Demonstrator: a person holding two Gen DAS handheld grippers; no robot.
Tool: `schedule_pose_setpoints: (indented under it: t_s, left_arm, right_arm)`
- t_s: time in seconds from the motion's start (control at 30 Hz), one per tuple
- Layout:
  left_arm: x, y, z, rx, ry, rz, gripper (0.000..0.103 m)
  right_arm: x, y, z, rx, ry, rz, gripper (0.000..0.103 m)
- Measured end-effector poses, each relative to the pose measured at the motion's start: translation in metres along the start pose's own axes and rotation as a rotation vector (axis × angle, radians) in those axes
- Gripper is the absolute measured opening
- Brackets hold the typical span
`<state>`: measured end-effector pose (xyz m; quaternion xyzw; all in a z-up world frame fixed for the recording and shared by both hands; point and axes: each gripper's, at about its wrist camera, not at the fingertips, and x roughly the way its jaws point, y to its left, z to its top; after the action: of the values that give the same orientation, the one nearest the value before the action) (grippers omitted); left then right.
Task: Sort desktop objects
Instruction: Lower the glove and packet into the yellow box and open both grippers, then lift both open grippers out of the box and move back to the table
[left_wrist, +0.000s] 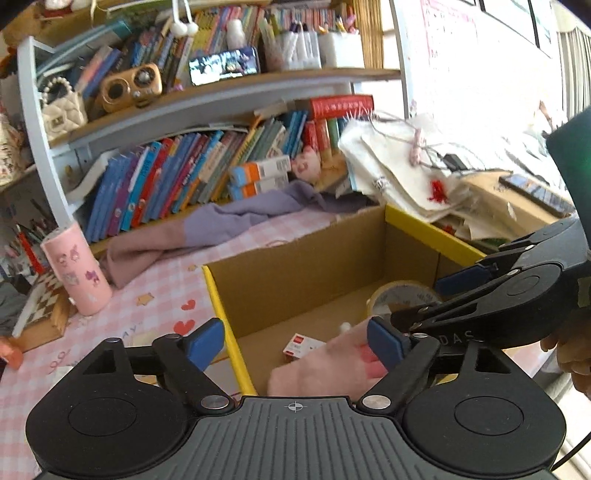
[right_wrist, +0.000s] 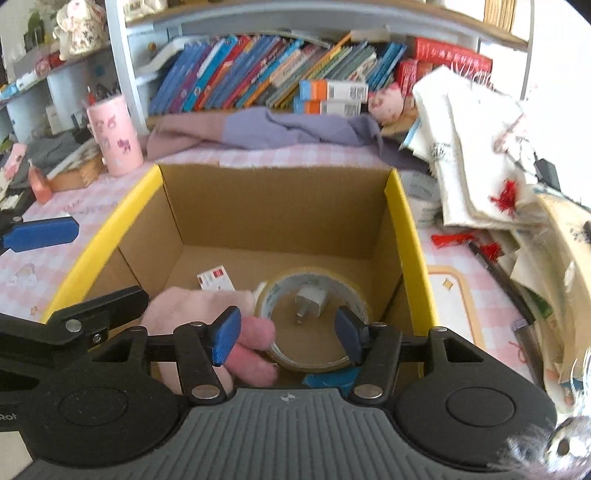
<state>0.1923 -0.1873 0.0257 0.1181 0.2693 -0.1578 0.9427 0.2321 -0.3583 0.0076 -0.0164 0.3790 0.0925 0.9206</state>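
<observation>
Step in hand, judged: drop-off into cardboard box (right_wrist: 280, 206) done; pink plush glove (right_wrist: 192, 306) lies on box floor, near left, touching tape roll (right_wrist: 314, 295); charger plug (right_wrist: 308, 304) inside roll; small white-red box (right_wrist: 216, 282) beyond glove.

Left claw (left_wrist: 295, 345) spread wide, empty, above glove; right claw (right_wrist: 286, 334) parted, gripping nothing, over tape roll.

Next: lift both claws clear of box walls; seek another loose item on desk (right_wrist: 461, 295), perhaps pink cup (right_wrist: 116, 138) at far left.

Open cardboard box (right_wrist: 277, 221): brown inside, yellow along the side rims.
Desk cover (left_wrist: 162, 280): pink-and-white check with red hearts.
Cylindrical cup left of the box (right_wrist: 115, 138): pink, purple cartoon stickers.
Soft glove in the box (right_wrist: 184, 310): pale pink.
Roll of tape (right_wrist: 314, 321): yellowish, translucent.
Gripper pads (right_wrist: 224, 341): blue on black arms.
</observation>
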Motion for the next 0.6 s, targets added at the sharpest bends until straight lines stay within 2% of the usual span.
schedule_pose_setpoints:
  t_s: [0.13,0.27,0.6]
  left_arm:
    - [-0.014,0.004,-0.002,-0.026,-0.025,-0.001,0.090]
    - [-0.026,0.008,-0.007,-0.052,-0.039,-0.014,0.090]
    - [-0.049,0.015,-0.028,-0.086,-0.033,-0.070,0.091]
  right_arm:
    - [-0.020,0.004,-0.004,0.007,-0.077,-0.046,0.055]
    - [-0.036,0.004,-0.010,0.039,-0.116,-0.076,0.055]
    - [-0.066,0.016,-0.039,0.096,-0.131,-0.151,0.056]
